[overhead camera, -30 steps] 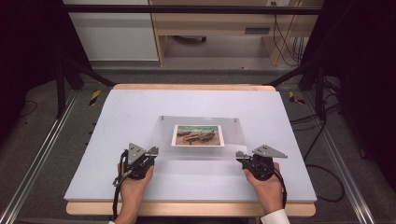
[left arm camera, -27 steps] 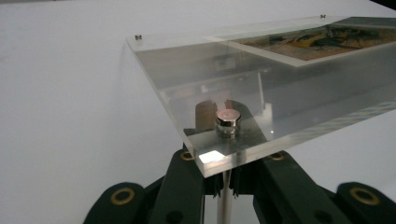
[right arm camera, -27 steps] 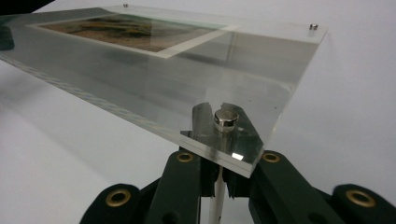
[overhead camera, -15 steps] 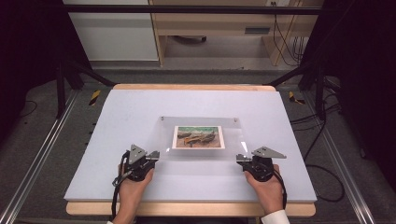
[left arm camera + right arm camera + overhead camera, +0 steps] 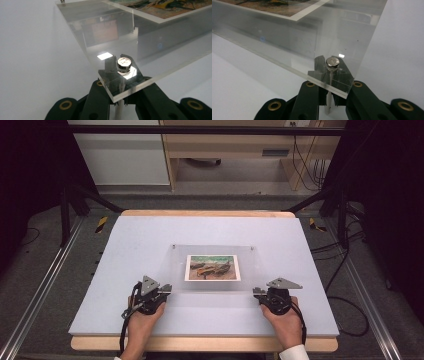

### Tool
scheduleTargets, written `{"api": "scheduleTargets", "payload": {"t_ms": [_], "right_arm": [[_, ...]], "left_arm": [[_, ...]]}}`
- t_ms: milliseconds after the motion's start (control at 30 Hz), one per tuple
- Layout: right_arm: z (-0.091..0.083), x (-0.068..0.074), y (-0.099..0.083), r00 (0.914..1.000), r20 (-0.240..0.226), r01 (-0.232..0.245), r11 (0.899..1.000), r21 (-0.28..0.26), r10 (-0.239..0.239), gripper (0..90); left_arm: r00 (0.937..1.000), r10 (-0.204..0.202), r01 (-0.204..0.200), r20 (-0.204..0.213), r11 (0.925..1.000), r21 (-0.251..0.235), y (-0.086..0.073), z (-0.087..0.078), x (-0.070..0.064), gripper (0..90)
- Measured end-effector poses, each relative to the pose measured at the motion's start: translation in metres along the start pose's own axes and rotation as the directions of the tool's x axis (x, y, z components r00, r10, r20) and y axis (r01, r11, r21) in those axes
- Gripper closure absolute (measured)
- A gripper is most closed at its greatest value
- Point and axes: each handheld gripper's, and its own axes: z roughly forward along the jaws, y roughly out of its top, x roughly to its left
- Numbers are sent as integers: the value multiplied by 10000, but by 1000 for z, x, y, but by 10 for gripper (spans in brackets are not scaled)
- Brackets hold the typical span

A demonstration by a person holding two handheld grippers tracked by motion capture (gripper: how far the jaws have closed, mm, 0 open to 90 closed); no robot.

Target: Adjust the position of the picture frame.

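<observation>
High view: clear acrylic frame (image 5: pixel 212 267) flat at centre of white table board (image 5: pixel 125 245), long axis running left-right, printed picture (image 5: pixel 212 268) sandwiched mid-panel. Left gripper (image 5: pixel 161 291) at frame's near-left corner, right gripper (image 5: pixel 260 293) at near-right corner, one hand behind each; both equally near, frame lying straight ahead of both and between them.

Left gripper view: jaws closed on thin metal standoff post (image 5: pixel 120 108) under frame's corner, silver screw cap (image 5: pixel 124 63) sitting on top of panel directly above. Panel edge resting just over jaw tips.

Right gripper view: same setup mirrored, jaws closed on post (image 5: pixel 327 102) below corner, screw cap (image 5: pixel 332 62) above. Picture edge toward upper left, away from jaws.

Likely next: lift or shift frame by both near corners together; needs even motion on both sides, else panel tilts along long axis. Far corners with small fittings, untouched, well apart from either gripper.

No containers on board; frame holding only the picture.
</observation>
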Motion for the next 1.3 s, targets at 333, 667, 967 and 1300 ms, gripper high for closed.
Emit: {"api": "scheduleTargets", "payload": {"t_ms": [333,667,967,1300], "right_arm": [[1,-1,-1,9999,-109,31,9999,141,-30,832],[-5,3,-4,9997,2,235,9990,375,-235,464],[-26,-1,-8,9982,519,295,9995,-152,-287,192],[-38,1,-3,9986,-104,504,9970,-591,-511,105]], "left_arm": [[9999,164,-164,-26,9999,35,-1,1,-1,830],[9958,919,-917,-25,9949,414,-1,-14,4,454],[9968,451,-481,656,9979,439,4,-24,18,145],[9858,331,-282,1644,9991,-321,14,-36,24,69]]}}
